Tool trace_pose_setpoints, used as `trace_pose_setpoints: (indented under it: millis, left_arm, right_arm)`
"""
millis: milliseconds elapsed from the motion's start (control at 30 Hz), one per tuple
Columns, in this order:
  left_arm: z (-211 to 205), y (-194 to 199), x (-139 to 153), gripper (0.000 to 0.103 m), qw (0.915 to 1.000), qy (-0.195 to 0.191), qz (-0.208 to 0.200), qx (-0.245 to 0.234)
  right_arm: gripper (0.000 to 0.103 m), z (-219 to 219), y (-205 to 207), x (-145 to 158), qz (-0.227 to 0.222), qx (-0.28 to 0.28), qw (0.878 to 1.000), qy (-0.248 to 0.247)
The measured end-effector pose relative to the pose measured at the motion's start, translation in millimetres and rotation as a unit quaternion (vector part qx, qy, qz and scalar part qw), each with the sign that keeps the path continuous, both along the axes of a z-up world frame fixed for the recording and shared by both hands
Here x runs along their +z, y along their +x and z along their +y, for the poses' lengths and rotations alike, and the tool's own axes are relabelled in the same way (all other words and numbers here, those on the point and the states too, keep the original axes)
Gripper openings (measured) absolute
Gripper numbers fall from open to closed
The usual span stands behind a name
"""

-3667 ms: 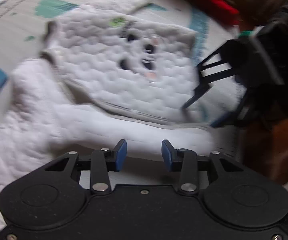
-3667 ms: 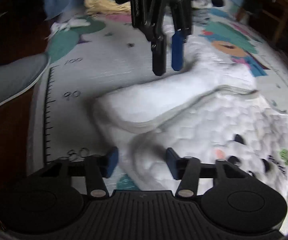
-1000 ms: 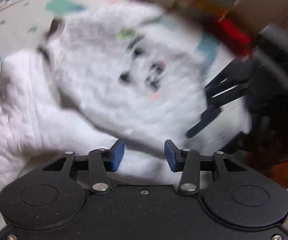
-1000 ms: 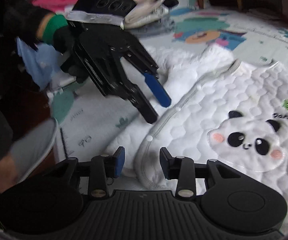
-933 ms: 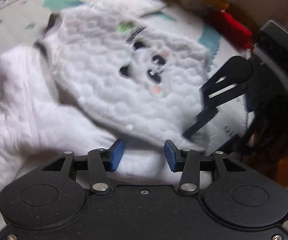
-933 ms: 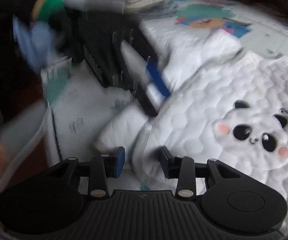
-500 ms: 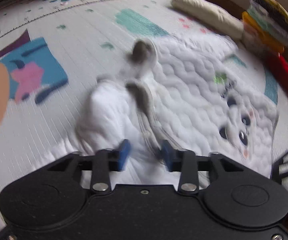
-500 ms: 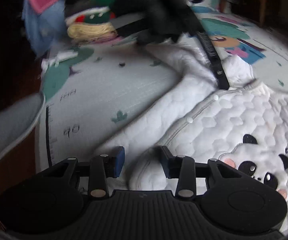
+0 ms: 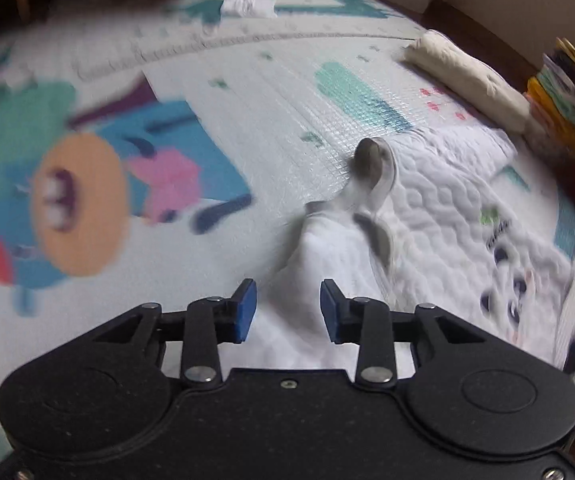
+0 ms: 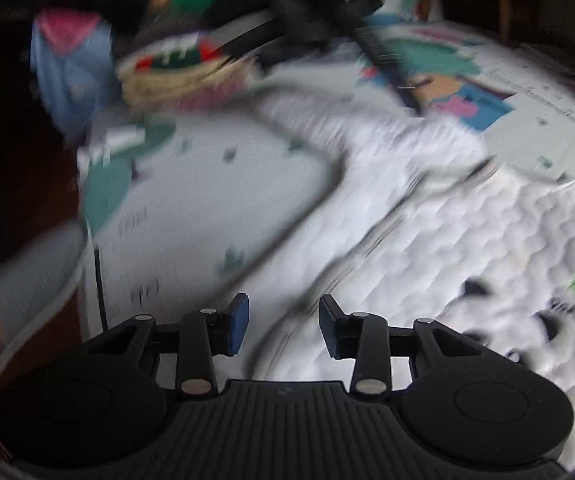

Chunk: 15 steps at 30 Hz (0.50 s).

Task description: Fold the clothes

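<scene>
A white quilted baby garment (image 9: 447,208) with a panda face (image 9: 515,296) lies flat on the play mat (image 9: 247,100). Its grey-lined collar (image 9: 371,156) curls up ahead of my left gripper (image 9: 287,310). That gripper hovers over a white sleeve fold, and its blue pads (image 9: 247,312) stand apart without pressing the cloth. In the right wrist view the garment (image 10: 467,240) is blurred. My right gripper (image 10: 281,322) is over its grey-trimmed edge, jaws closing slightly, pads clear of the fabric. The left gripper (image 10: 407,100) shows as a dark blur at the far sleeve.
A rolled cream cloth (image 9: 467,72) and a stack of folded clothes (image 9: 567,92) line the mat's far right edge. A pile of unfolded clothes (image 10: 167,72) sits at the mat's other end. A person's grey-socked foot (image 10: 35,276) rests at the mat's edge.
My left gripper has swung away from the panda front and the right gripper, over to the collar and sleeve side, and its jaws narrowed a little. The right gripper shifted slightly along the garment's edge.
</scene>
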State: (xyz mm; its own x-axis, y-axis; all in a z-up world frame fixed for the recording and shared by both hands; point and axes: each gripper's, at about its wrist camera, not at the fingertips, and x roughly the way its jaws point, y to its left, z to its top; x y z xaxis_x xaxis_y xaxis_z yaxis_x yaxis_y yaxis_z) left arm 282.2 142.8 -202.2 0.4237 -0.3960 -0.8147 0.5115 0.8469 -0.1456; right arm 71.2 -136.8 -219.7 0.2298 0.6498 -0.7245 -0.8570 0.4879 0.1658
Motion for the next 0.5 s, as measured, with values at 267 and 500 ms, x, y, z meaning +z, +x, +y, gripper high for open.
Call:
trace_pose_setpoints:
  millis: [267,500]
  left_arm:
    - [95,-78,-28,0.034,0.9905,0.05,0.038,0.122]
    - [62,-155,-34,0.034,0.9877,0.084,0.12,0.055]
  right_arm:
    - [0.038,17,108,37,-0.107,0.075,0.989,-0.068]
    - [0.035,69,181,-2,-0.071,0.017,0.995,-0.063]
